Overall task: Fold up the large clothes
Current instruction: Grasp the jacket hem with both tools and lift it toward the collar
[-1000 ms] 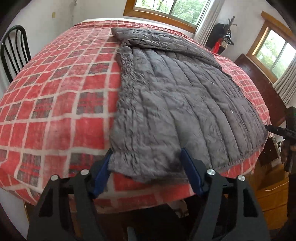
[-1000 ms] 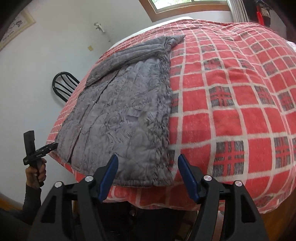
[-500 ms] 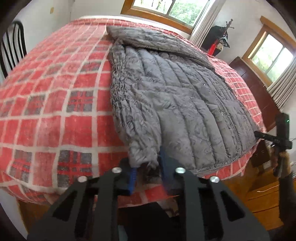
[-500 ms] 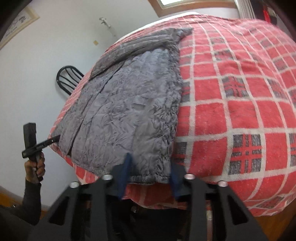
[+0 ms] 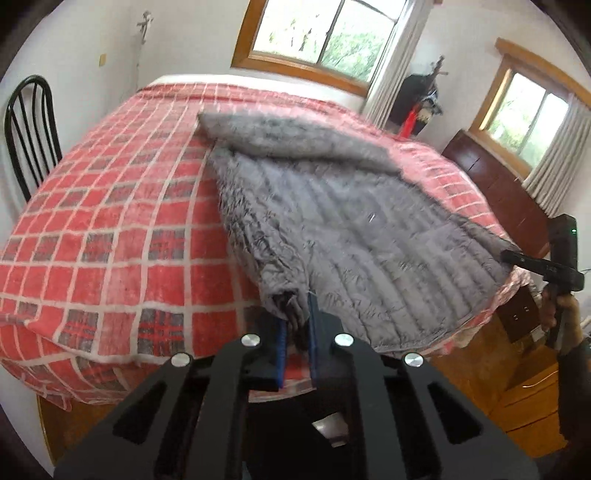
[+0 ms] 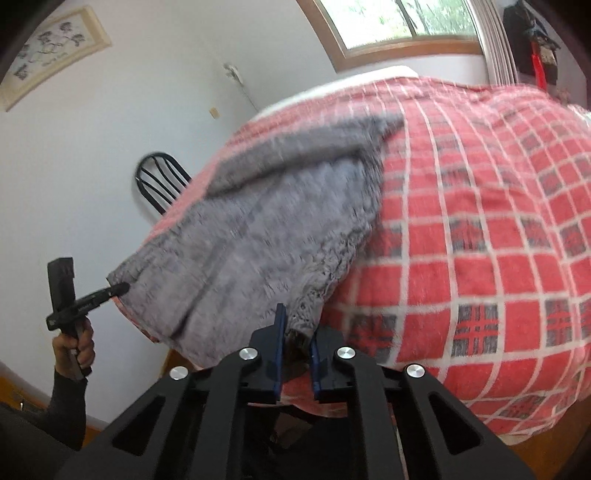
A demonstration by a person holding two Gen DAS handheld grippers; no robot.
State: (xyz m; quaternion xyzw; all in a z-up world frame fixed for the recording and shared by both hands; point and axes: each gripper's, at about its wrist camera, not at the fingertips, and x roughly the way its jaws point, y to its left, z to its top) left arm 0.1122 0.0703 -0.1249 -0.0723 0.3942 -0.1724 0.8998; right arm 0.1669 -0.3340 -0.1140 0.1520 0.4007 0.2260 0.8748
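Observation:
A grey quilted puffer jacket (image 5: 343,218) lies on a bed with a red plaid blanket (image 5: 122,229). My left gripper (image 5: 296,314) is shut on the jacket's near hem corner and lifts it off the blanket. My right gripper (image 6: 297,334) is shut on the other near hem corner of the jacket (image 6: 266,236), also raised. Each gripper shows in the other's view, the right gripper (image 5: 513,258) at the jacket's right corner and the left gripper (image 6: 118,288) at its left corner. The jacket's far part with the sleeve stays on the bed.
A black chair (image 5: 29,129) stands left of the bed by the white wall. A dark wooden dresser (image 5: 495,177) and light wooden drawers (image 5: 532,391) stand at the right. Windows (image 5: 325,33) are behind the bed. The blanket (image 6: 480,221) spreads to the right of the jacket.
Both grippers went from open around the hem to shut on its corners. They have since risen and pulled the near hem up off the blanket.

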